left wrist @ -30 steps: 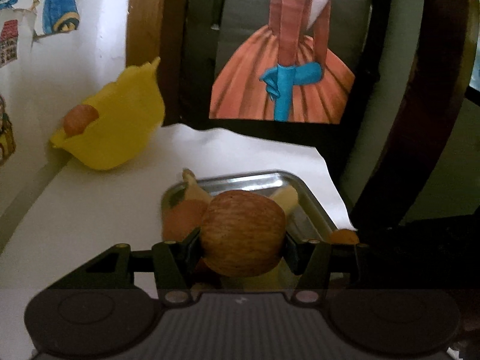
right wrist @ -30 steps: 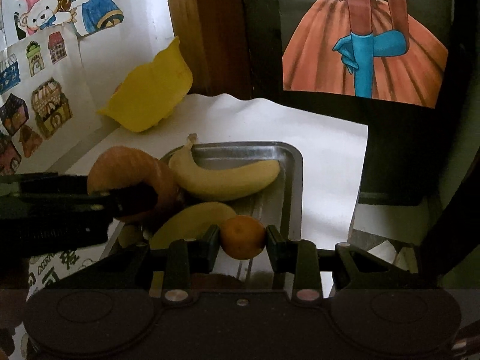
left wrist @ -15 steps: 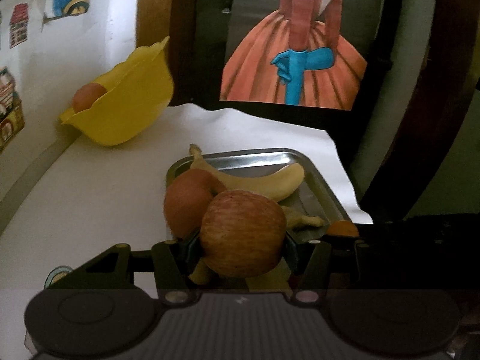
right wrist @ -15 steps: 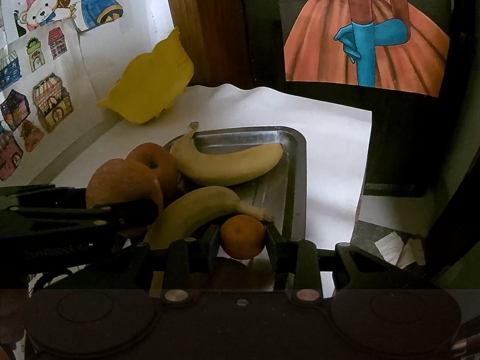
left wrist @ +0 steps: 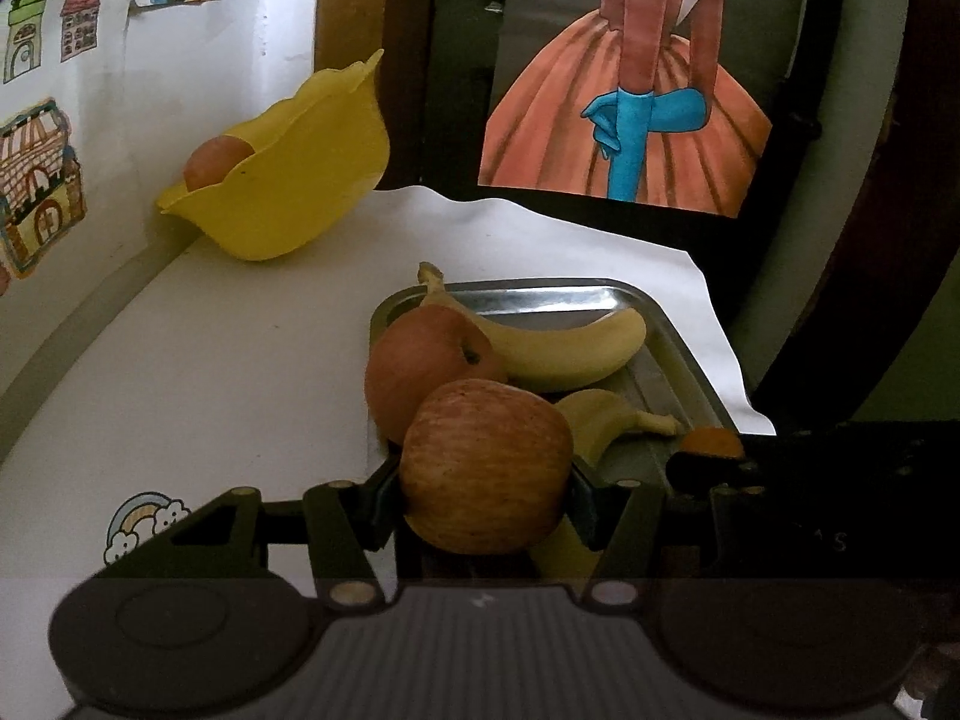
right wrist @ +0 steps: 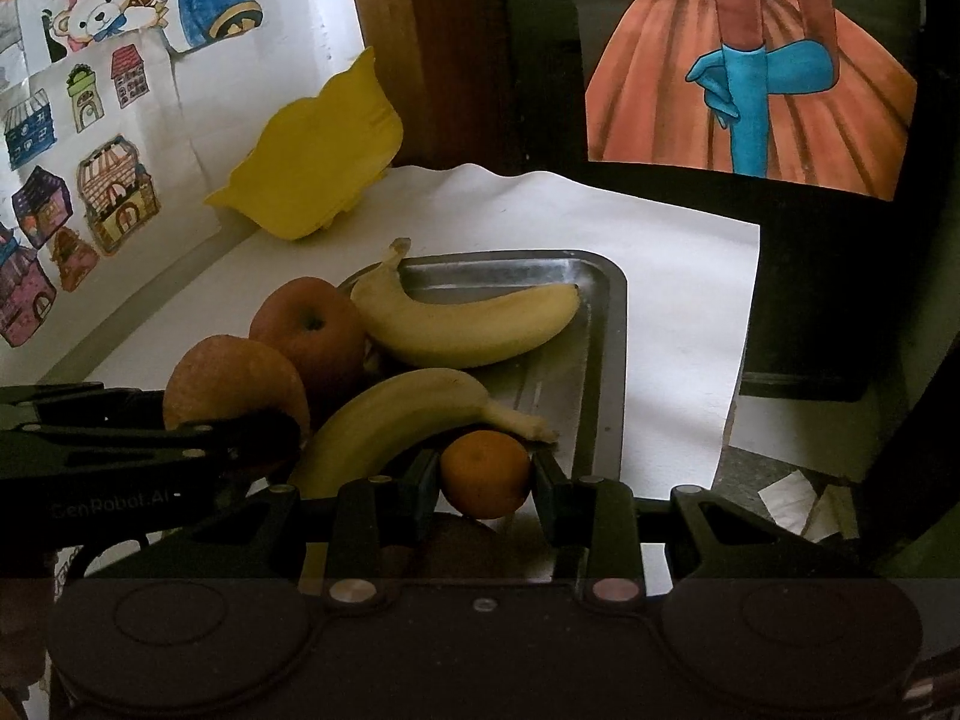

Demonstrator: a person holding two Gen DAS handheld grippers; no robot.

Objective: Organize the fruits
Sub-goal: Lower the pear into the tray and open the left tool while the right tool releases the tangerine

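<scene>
Left wrist: banana crosswise, stem left.

Both your cams sat right behind the fingers, looking forward and a bit down over the metal tray toward the back wall. Your left wrist view came in from the tray's near left corner, close up. Your right wrist view was just to the right of it, and caught the left gripper at its left edge. Both shared the tray, the yellow bowl and the orange-dress poster.
</scene>
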